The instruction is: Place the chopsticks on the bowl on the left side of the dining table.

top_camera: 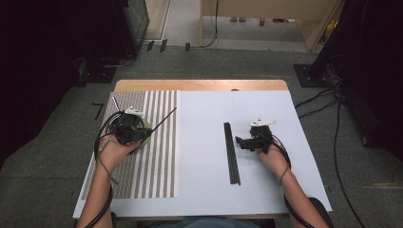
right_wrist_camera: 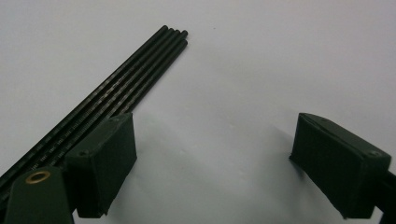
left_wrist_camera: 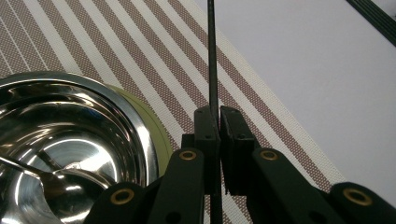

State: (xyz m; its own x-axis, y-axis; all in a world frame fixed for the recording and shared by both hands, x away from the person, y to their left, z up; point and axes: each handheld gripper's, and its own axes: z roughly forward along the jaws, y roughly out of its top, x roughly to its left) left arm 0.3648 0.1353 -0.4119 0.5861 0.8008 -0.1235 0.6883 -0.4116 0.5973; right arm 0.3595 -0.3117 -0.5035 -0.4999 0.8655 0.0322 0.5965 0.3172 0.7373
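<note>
Our left gripper (left_wrist_camera: 218, 122) pinches one black chopstick (left_wrist_camera: 212, 56) over the striped mat (left_wrist_camera: 140, 51); our right gripper (right_wrist_camera: 212, 154), jaws spread, sits just right of the remaining chopsticks (right_wrist_camera: 126, 79).

left gripper (left_wrist_camera: 218, 126) clamped on thin black chopstick (left_wrist_camera: 212, 60), stick runs straight up-frame over striped placemat (left_wrist_camera: 116, 51); steel bowl (left_wrist_camera: 60, 135) just left of jaws, white table (left_wrist_camera: 317, 84) at right

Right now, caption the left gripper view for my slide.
Left claw shut on a black chopstick beside a steel bowl on a striped mat.
</note>
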